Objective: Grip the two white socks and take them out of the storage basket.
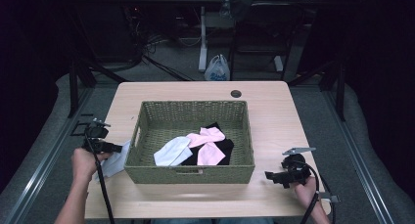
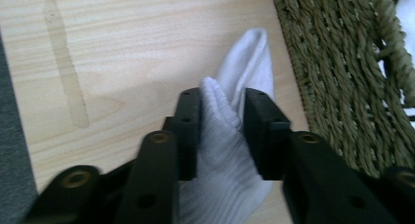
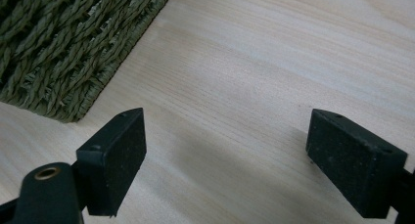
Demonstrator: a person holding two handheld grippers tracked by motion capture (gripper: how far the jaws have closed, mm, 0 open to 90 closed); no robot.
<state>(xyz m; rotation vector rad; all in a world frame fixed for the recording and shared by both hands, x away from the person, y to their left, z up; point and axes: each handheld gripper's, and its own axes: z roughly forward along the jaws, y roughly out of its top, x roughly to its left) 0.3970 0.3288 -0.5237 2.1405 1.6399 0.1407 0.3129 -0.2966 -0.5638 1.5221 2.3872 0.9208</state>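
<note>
The left gripper (image 2: 222,121) pinches a fold of the pale grey ribbed cotton sock (image 2: 230,136), which lies on the light wooden table (image 1: 274,111) just beside the left wall of the green woven basket (image 1: 147,117), probably for lifting it in. The right gripper (image 3: 227,160) waits spread near the table's right edge, holding nothing.

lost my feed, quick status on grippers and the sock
Left gripper shut on white sock, on table left of basket. Right gripper open, empty, over bare table right of basket. Basket wall stands between sock and the pile inside.
</note>
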